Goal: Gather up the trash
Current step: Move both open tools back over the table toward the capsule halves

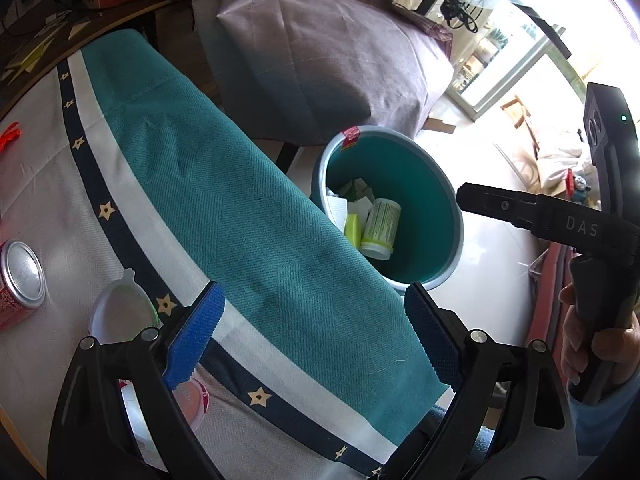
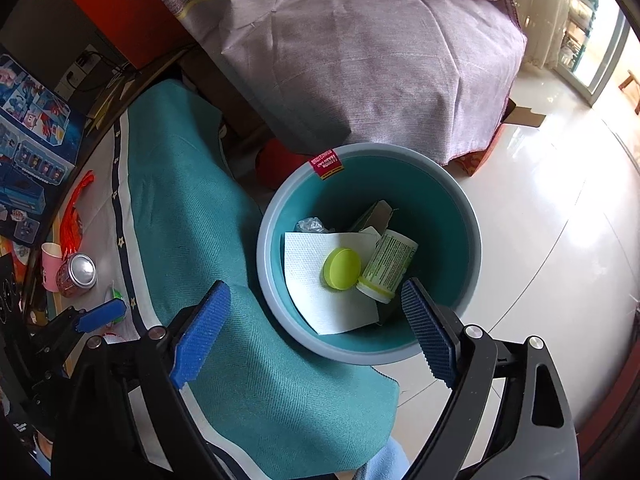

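- My right tongs (image 2: 316, 328) hang over the round teal plastic trash bin (image 2: 472, 248) on the glossy white tile floor (image 2: 560, 240), blue ribbed pads spread wide apart, nothing between them.
- Inside the bin: a white paper towel (image 2: 308, 296) lies flat with a lime-green round plastic lid (image 2: 341, 268) on top of it, and a white cylindrical container with a green printed label (image 2: 387, 265) lies on its side just beside the lid. There's a bit of crumpled clear plastic (image 2: 310, 225) and a torn piece of cardboard (image 2: 376, 214) further back.
- My left tongs (image 1: 316, 340) sit over the edge of the table (image 1: 40, 200), pads also wide apart and empty.
- The table has a white cloth with a navy star border (image 1: 106, 210), and a teal woven cloth (image 1: 224, 208) draped over the side, hanging down next to the bin.
- Leftover stuff up on the table: a red soda can with a silver top (image 1: 20, 280) near the left pad, a clear plastic lid (image 1: 120, 312) right beside my left tongs, a pink paper cup (image 2: 51, 260) touching the can, and a red-orange shiny wrapper (image 2: 76, 208) further back.
- A lavender fabric-covered piece of furniture (image 2: 360, 60) stands behind the bin.
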